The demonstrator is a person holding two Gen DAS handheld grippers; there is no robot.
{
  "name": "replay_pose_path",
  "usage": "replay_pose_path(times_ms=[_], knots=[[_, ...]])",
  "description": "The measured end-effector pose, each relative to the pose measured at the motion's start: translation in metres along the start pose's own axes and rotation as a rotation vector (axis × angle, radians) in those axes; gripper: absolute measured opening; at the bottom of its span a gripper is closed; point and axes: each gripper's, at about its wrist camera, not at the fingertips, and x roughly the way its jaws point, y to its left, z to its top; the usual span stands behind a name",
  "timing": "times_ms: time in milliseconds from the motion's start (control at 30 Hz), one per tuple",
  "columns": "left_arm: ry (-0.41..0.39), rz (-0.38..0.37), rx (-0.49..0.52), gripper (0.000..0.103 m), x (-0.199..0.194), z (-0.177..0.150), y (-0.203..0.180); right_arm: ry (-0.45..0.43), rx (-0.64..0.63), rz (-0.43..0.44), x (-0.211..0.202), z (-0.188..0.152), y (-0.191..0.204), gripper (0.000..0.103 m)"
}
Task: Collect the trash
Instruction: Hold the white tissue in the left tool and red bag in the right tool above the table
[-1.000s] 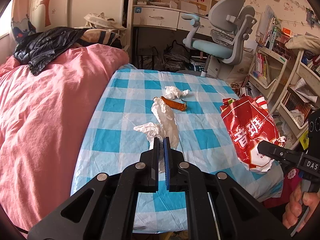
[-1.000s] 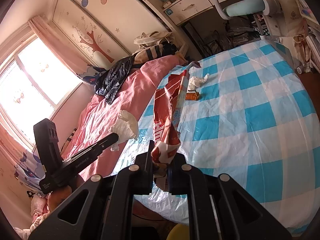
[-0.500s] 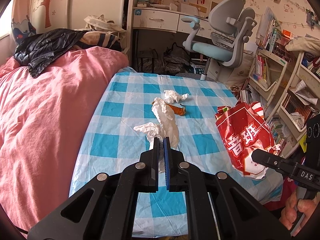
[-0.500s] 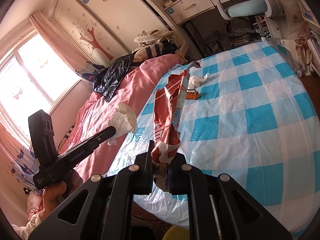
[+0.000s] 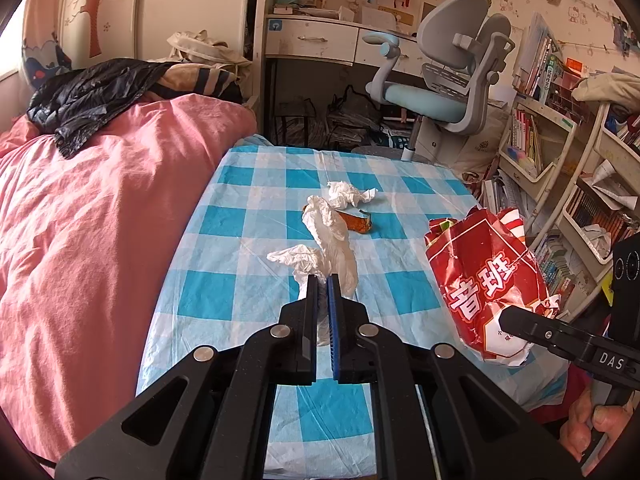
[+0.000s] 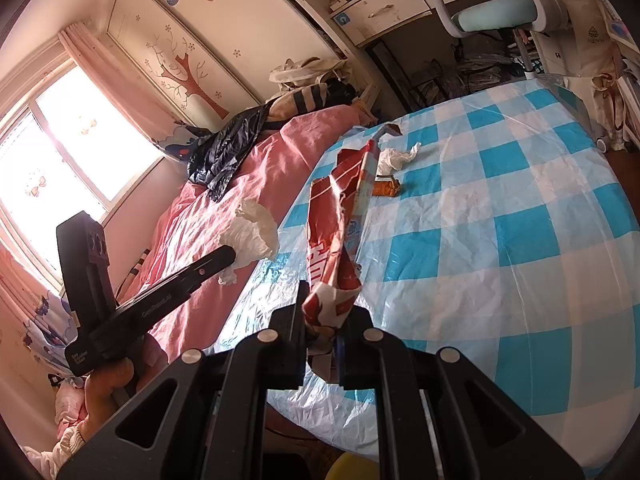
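Observation:
My left gripper (image 5: 322, 280) is shut on a crumpled white tissue (image 5: 332, 240), held above the near part of the blue-checked table (image 5: 240, 272). The right wrist view shows that same tissue (image 6: 252, 232) at the left gripper's tip (image 6: 228, 256), over the table's edge. My right gripper (image 6: 322, 320) is shut on the bottom corner of a red snack bag (image 6: 336, 232), which stands up from the jaws; the bag (image 5: 484, 280) hangs at the table's right side. Farther back on the cloth lie another crumpled tissue (image 5: 348, 194) and an orange wrapper (image 5: 356, 222).
A bed with a pink quilt (image 5: 100, 220) and a black jacket (image 5: 92, 96) borders the table's left side. A desk chair (image 5: 448, 80) stands beyond the far end, and bookshelves (image 5: 560, 152) line the right. A person's hand (image 5: 596, 428) grips the right handle.
Both grippers keep their hold on the tissue and the bag. The red bag has drifted slightly left and lower in the left wrist view.

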Motion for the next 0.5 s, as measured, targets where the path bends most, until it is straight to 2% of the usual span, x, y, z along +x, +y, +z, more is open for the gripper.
replay_pose_path(times_ms=[500], knots=[[-0.009,-0.002,0.003,0.005,0.0037,0.0050,-0.0039,-0.003,0.005,0.008,0.0022,0.0007,-0.0007,0.012]])
